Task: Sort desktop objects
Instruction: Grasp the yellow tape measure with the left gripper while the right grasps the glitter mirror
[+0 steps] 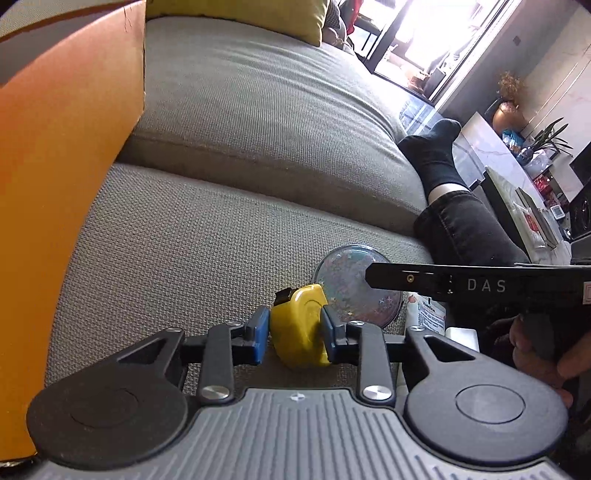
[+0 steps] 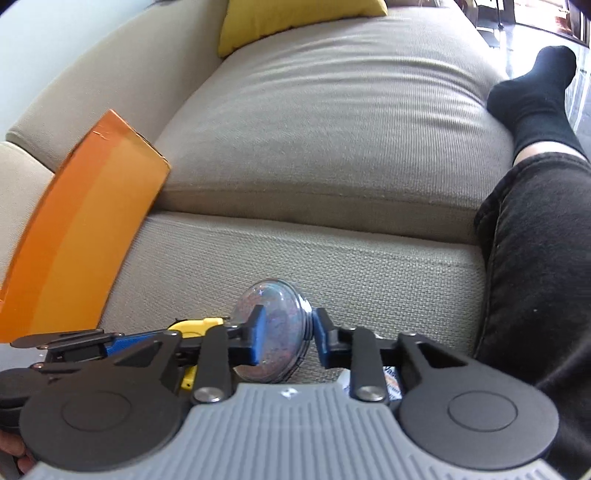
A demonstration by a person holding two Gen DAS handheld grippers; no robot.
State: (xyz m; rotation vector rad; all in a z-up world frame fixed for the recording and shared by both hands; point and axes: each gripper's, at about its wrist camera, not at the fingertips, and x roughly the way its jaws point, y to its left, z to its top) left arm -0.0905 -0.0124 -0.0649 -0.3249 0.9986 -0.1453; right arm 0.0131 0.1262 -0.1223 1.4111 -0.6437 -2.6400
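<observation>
A yellow tape measure [image 1: 301, 328] sits upright on a grey-green sofa seat cushion [image 1: 177, 236], clamped between the two blue pads of the left gripper [image 1: 294, 334]. The pads press on its flat sides, so the left gripper is grasping it. A black tab sticks out of the tape measure's upper left corner.

Just to its right, a clear round case with a speckled, glittery inside [image 2: 275, 328] stands on edge on the same cushion. In the right wrist view the blue pads of the right gripper [image 2: 286, 338] close on its two faces, so the right gripper is grasping the case. In the left wrist view a black bar of the right gripper crosses in front of the case [image 1: 354, 284].

The two grippers sit side by side, near each other. Below and to the right of the case lies a small white packet with red print [image 1: 430, 314]; its text is too small to read.

To the left, an orange cardboard box [image 1: 62, 155] leans against the sofa. A yellow pillow [image 2: 291, 22] rests at the back of the far cushion. On the right, a person's leg in dark trousers [image 2: 535, 251] and a black sock [image 2: 532, 92] lies along the sofa edge.
</observation>
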